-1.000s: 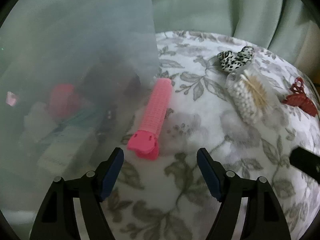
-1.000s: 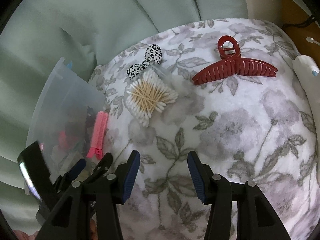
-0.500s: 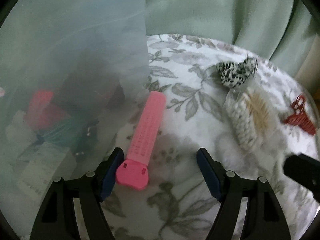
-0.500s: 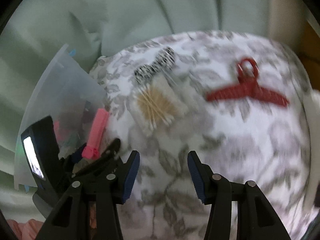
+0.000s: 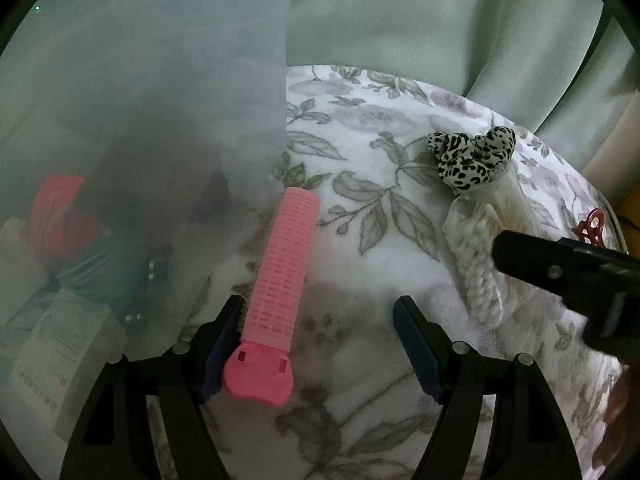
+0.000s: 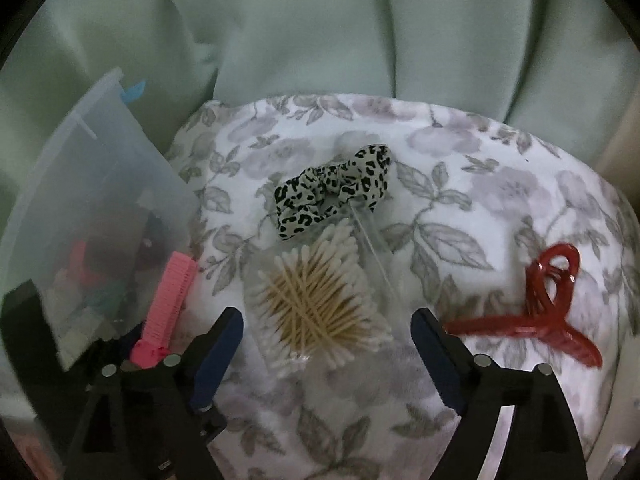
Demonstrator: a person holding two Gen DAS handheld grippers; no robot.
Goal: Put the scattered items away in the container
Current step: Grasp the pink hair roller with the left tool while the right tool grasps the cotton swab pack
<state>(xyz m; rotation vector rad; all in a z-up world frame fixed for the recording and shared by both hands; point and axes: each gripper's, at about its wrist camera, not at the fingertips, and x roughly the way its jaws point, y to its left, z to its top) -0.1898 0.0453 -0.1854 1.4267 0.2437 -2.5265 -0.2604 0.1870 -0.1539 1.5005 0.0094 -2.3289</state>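
The pink hair roller (image 5: pixel 286 276) lies on the floral blanket (image 5: pixel 360 216), just beside the wall of the translucent container (image 5: pixel 140 128). Its clip end points toward the left gripper (image 5: pixel 316 344), and its lower body sits against the inner face of the left finger. The left gripper's jaws are spread wide; the right finger stands well clear of the roller, so nothing is clamped.

In the right wrist view, the right gripper (image 6: pixel 328 344) is likewise wide open and holds nothing. Between and just ahead of its fingers lies the bag of cotton swabs (image 6: pixel 320 308). The leopard-print scrunchie (image 6: pixel 334 192) touches the far edge of the bag. The red claw clip (image 6: pixel 540 312) lies to the right, apart from both. The container holds several blurred items; these cannot be identified.
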